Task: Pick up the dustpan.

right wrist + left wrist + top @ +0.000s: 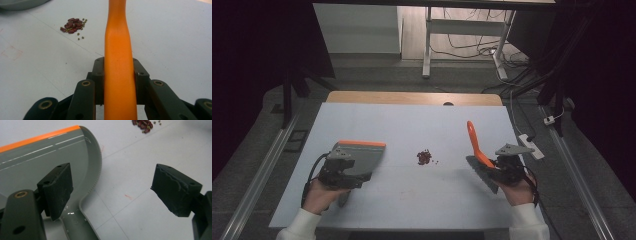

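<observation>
Nearest the high camera are my two white-sleeved forearms, coming up from the bottom edge onto the pale blue-white tabletop [412,200]. At the left my left gripper [343,172] sits over the grey plastic dustpan with the orange front lip [362,156]. Seen from that gripper's own camera, its two black jaws stand wide apart with bare table between them; the left jaw hangs over the grey pan [50,162], close above its surface, and the right jaw is over the table well clear of it. Neither pad presses on anything, so that tool is open and holds nothing. The pan lies flat on the table, its orange edge on the far side and its toothed rim curving down toward the handle stub near my jaws.

On the right my right gripper [507,169] is clamped on the orange plastic handle of a small grey-bristled hand brush [475,145]. In the right gripper view the handle [118,62] runs straight up between the two jaws, which are closed hard against both its sides. From above, the handle tilts up and away toward the far side of the table, while the grey brush head points down and left, just beside my hand and near the table surface.

Between the two tools, about mid-table, lies a small heap of dark red beans with a few tiny greenish ones [425,157] scattered at its edge. It is well apart from both the dustpan and the brush.
</observation>
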`<state>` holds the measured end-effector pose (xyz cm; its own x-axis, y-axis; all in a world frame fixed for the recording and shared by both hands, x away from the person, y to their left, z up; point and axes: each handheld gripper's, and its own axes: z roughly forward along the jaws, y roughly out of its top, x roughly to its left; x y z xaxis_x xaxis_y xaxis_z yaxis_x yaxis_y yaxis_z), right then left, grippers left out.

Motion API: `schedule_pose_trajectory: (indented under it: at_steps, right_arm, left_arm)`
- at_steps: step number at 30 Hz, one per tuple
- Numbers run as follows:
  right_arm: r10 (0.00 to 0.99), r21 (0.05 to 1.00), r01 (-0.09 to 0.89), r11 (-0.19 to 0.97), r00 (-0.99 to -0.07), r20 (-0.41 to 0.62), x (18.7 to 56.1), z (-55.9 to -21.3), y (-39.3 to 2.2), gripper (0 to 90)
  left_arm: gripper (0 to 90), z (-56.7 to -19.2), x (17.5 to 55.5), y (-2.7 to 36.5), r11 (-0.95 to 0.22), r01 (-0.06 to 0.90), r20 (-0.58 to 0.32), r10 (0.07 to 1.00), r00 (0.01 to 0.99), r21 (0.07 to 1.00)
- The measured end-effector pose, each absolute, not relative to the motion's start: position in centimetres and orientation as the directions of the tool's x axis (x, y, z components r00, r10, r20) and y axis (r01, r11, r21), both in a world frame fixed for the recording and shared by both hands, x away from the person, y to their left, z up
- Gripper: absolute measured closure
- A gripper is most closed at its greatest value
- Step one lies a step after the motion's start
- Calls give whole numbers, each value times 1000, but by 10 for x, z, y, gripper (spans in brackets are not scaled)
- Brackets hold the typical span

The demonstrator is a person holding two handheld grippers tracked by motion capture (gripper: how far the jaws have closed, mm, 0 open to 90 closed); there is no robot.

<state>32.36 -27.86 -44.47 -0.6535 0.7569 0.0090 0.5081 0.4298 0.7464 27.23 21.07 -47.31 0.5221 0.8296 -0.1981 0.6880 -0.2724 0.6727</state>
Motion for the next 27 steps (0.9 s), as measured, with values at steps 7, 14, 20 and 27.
schedule_pose_trajectory:
  at_steps: [7,14,20,27]
  right_arm:
    - [756,752,505,424,-654,13,323,-443,-277,699]
    - [759,749,508,426,-651,10,322,-444,-277,699]
    - [754,743,509,435,-657,9,322,-446,-274,699]
    - [754,741,510,437,-657,8,322,-446,-274,699]
  left_arm:
    - [158,-460,276,208,-217,726,-182,885,428,652]
    - [158,-465,278,217,-174,792,-179,925,335,585]
    - [117,-469,276,225,-120,827,-202,941,270,548]
    - [117,-479,274,230,-97,860,-241,939,245,500]
